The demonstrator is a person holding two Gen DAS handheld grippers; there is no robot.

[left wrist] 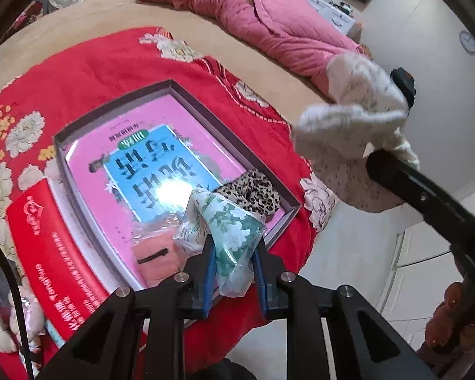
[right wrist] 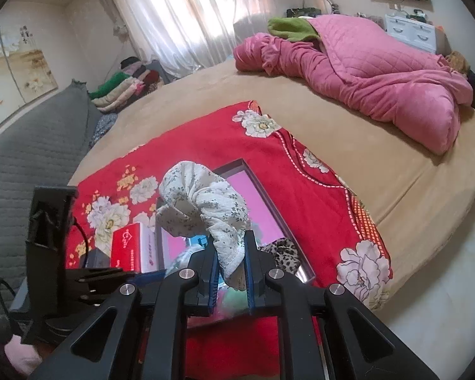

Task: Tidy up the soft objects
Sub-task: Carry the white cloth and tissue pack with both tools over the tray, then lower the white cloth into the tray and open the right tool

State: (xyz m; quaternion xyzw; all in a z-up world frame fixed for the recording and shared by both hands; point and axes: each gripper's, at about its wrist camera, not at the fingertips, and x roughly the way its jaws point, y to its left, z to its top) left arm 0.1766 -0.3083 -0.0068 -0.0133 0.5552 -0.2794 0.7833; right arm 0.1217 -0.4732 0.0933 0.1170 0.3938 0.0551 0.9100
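My left gripper [left wrist: 232,247] is shut on a clear plastic bag holding a green-and-white floral cloth [left wrist: 228,224], over the near corner of a shallow grey box [left wrist: 117,95] with a pink and blue printed bottom. A leopard-print scrunchie [left wrist: 253,191] lies in the box's right corner and a peach item in plastic [left wrist: 156,253] at its near edge. My right gripper [right wrist: 231,259] is shut on a white floral scrunchie [right wrist: 202,202], held above the box [right wrist: 259,186]. The scrunchie also shows in the left wrist view [left wrist: 354,133], beyond the box's right side.
The box rests on a red floral cloth [left wrist: 95,60] over a tan bed [right wrist: 348,145]. A red carton [left wrist: 47,253] lies left of the box. A pink quilt [right wrist: 364,72] is heaped at the bed's far side. A white plush toy [left wrist: 25,319] sits at lower left.
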